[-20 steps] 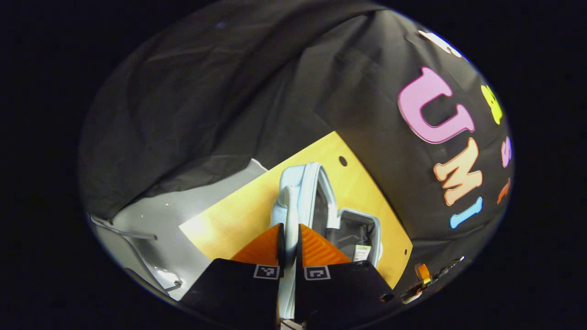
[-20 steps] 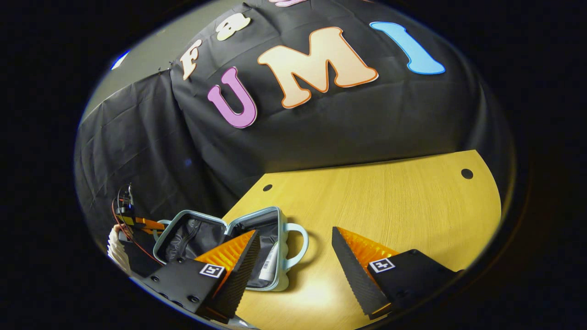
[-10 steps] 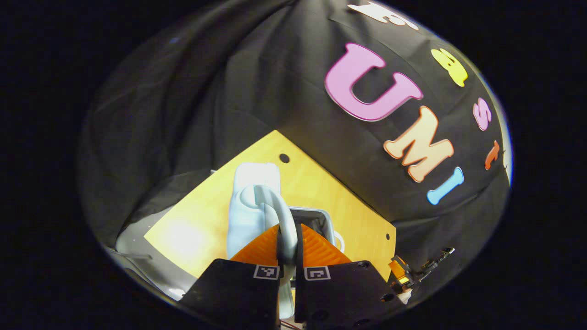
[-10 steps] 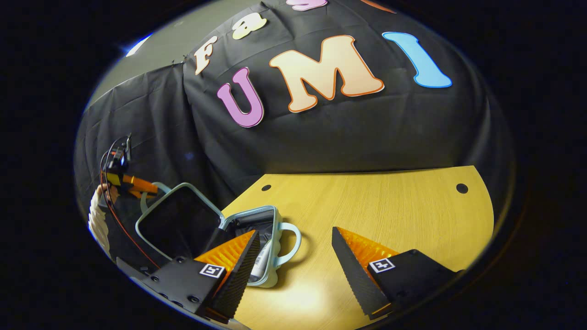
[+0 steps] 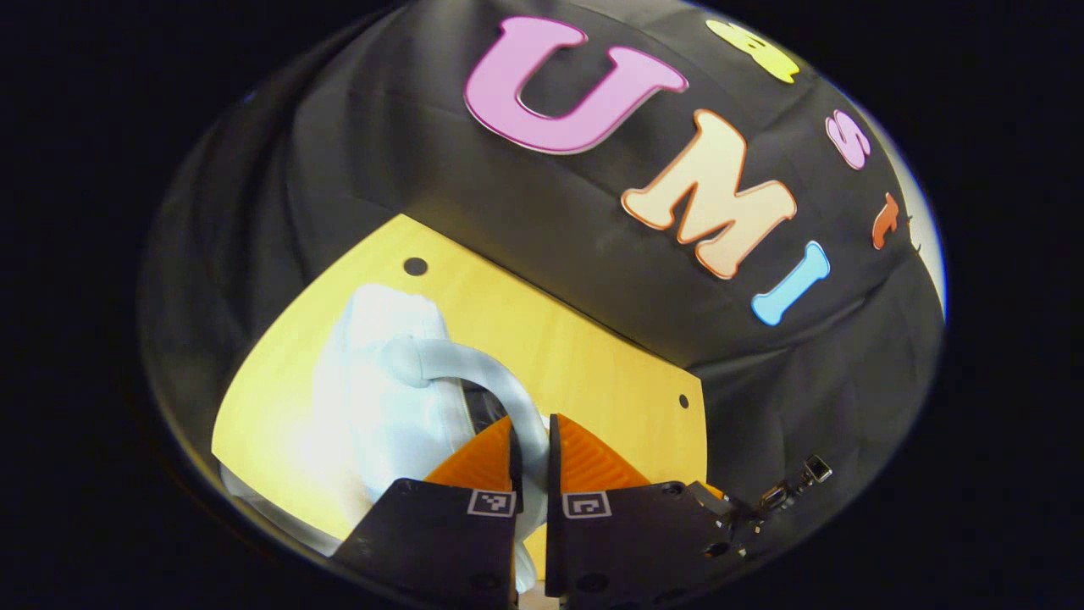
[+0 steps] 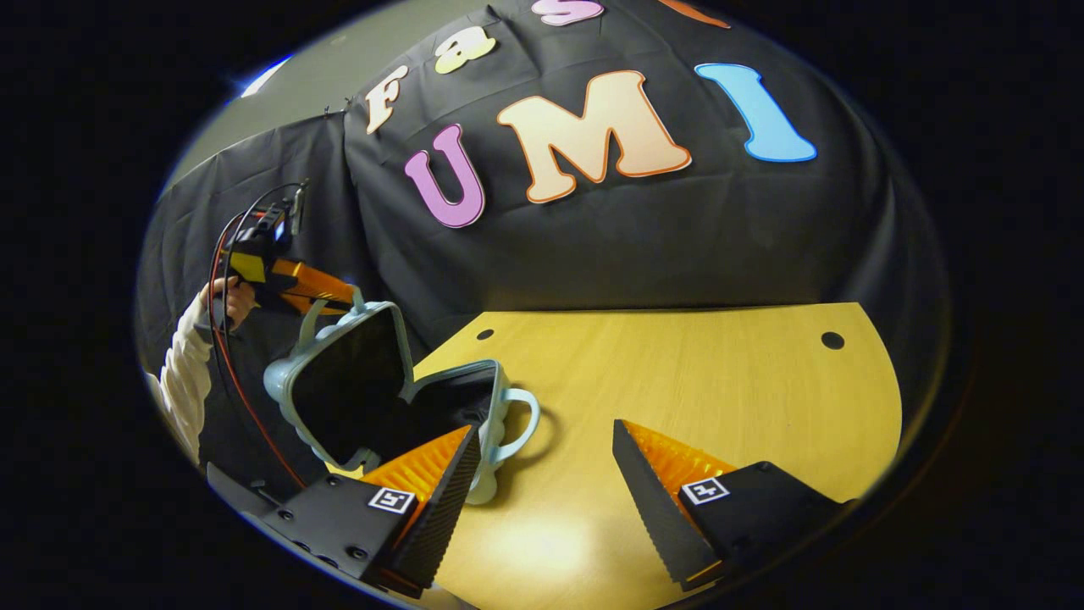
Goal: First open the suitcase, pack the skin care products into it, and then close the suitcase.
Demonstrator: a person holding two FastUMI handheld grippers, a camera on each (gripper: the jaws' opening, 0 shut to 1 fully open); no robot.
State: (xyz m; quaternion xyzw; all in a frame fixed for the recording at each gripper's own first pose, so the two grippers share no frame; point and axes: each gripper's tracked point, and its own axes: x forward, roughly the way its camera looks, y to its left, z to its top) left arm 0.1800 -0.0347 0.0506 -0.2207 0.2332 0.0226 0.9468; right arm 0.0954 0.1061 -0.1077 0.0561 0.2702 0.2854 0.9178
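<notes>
The pale blue suitcase (image 6: pixel 292 390) lies on the yellow wooden table (image 6: pixel 677 381) with its lid raised to about upright over the base (image 6: pixel 491 407). My left gripper (image 5: pixel 532 436) is shut on the lid's curved handle (image 5: pixel 461 360), and the lid's outer shell (image 5: pixel 373 390) is bright beside it. In the right gripper view that left gripper (image 6: pixel 334 295) is at the top of the lid, held by a hand in a white sleeve (image 6: pixel 182 373). My right gripper (image 6: pixel 544 428) hovers open above the table, just right of the base's side handle (image 6: pixel 523 419). The base's inside is hidden.
Round holes (image 6: pixel 832 340) mark the table's far corners, and black cloth hangs close behind it. Bare tabletop (image 6: pixel 720 364) stretches to the right of the suitcase. A red cable (image 6: pixel 222 339) trails from the left gripper.
My left gripper has lifted the lid by its handle, swinging it from lying flat open up to about upright over the base. The right gripper has stayed open in place.
</notes>
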